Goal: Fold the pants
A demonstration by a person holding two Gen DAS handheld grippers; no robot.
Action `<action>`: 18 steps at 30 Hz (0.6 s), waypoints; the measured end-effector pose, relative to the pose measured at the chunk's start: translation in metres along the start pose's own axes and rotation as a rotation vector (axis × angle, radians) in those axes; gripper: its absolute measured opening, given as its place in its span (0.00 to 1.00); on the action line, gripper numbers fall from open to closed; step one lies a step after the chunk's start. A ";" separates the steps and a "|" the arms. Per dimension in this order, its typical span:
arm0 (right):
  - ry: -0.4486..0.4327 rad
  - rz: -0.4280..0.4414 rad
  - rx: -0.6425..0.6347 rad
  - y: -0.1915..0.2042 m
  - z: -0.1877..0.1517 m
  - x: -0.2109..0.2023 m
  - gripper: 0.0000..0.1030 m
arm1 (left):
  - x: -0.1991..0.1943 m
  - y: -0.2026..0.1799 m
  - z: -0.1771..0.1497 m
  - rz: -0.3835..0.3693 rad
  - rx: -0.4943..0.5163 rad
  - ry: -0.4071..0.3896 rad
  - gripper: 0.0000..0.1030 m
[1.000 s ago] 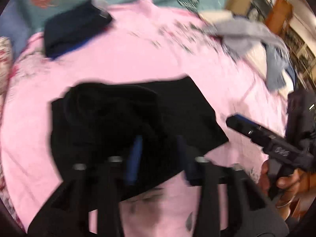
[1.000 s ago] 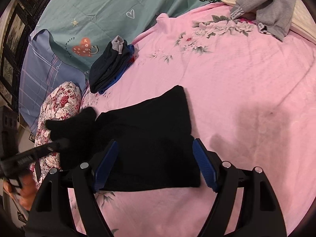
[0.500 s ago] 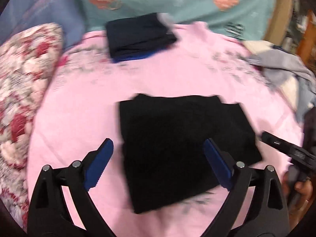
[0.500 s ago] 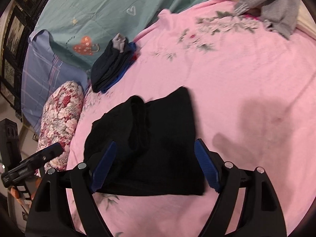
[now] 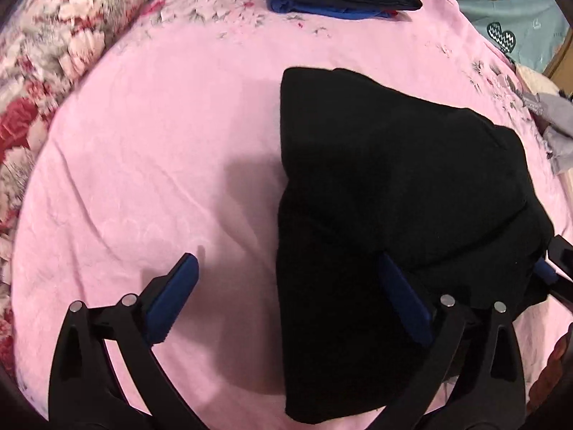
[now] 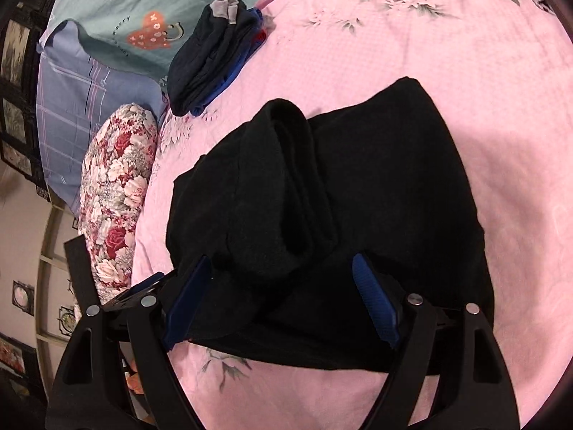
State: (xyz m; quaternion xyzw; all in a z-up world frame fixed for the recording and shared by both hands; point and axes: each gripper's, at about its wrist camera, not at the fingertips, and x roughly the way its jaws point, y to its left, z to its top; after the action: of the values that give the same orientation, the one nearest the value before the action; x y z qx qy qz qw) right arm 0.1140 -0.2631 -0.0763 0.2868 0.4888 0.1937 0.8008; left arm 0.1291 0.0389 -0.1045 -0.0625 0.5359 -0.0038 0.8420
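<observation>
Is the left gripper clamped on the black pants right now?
No, the left gripper is open, its left finger over bare pink sheet and its right finger over the black pants.

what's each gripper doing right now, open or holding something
Left gripper: open, holding nothing, over the folded black fleece pants.
Right gripper: open, straddling the pants, not gripping.

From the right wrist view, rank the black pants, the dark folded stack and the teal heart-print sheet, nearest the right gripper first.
Measured from the right gripper:
1. Black pants, between the open fingers.
2. Dark folded stack, upper left on the pink bedspread.
3. Teal heart-print sheet, beyond the stack.
</observation>
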 end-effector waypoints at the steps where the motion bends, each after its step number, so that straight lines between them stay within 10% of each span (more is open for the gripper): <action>1: -0.007 0.012 0.017 -0.001 -0.001 -0.003 0.79 | 0.002 0.006 0.000 -0.032 -0.025 0.018 0.98; 14: -0.012 0.031 0.106 0.024 0.016 0.034 0.93 | 0.002 0.009 0.002 -0.063 0.019 0.019 0.98; 16: -0.051 0.002 0.067 0.035 0.017 0.032 0.53 | 0.001 0.010 0.002 -0.060 0.014 0.026 0.98; 18: -0.056 0.018 0.057 0.043 0.017 0.030 0.39 | -0.001 0.009 0.004 -0.058 0.014 0.034 0.98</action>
State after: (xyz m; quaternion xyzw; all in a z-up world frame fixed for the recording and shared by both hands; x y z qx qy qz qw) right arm 0.1414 -0.2176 -0.0626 0.3189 0.4689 0.1786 0.8041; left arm 0.1317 0.0481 -0.1032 -0.0718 0.5479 -0.0330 0.8328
